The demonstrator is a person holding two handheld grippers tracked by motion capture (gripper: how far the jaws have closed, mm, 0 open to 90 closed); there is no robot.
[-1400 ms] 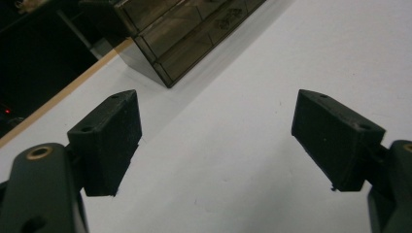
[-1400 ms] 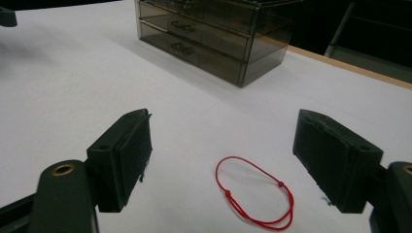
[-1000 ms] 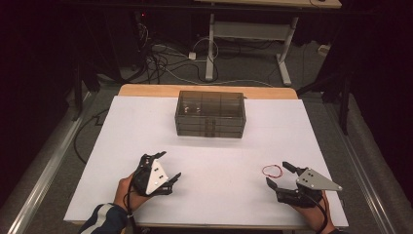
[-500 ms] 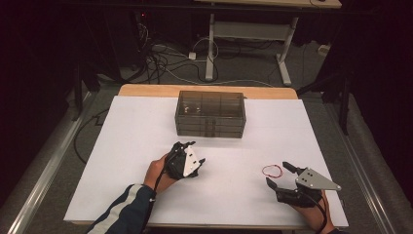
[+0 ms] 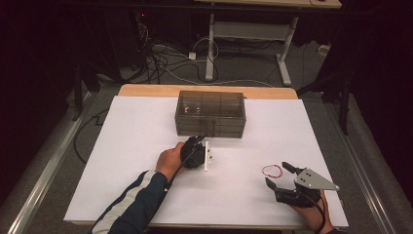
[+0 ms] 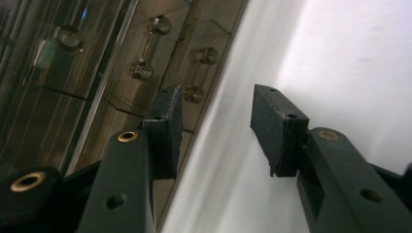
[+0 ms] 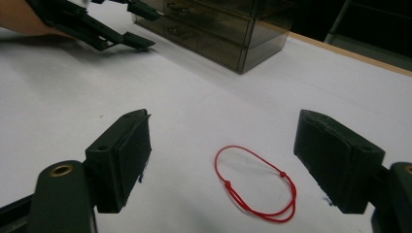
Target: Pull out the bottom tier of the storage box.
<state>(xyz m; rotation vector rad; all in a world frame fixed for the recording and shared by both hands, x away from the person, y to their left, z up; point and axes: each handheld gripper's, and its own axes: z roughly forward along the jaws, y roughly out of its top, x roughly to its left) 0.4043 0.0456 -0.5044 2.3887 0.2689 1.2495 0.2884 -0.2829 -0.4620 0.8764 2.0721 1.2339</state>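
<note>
A smoky, see-through drawer box (image 5: 210, 113) sits toward the far middle of the white-topped bench (image 5: 122, 146), and everything else is easiest to place from it. The left hand-held gripper (image 5: 197, 146) is right at the box's front face, low down near the bottom drawer, tipped onto its side. From the left gripper view its jaws stand apart with nothing between them, one pad (image 6: 167, 128) in front of the drawer fronts and their clear round knobs (image 6: 145, 46), the other over bare white bench. I can't tell whether it touches the box. A hand (image 5: 169, 161) in a dark sleeve with pale stripes (image 5: 131, 204) holds it.

Well to the near right of the box, a thin red string loop (image 5: 272, 170) lies flat on the bench. The right hand-held gripper (image 5: 278, 175) rests just nearside of it, jaws spread wide and empty. In the right gripper view the loop (image 7: 257, 184) lies between the two pads, touching neither.
</note>
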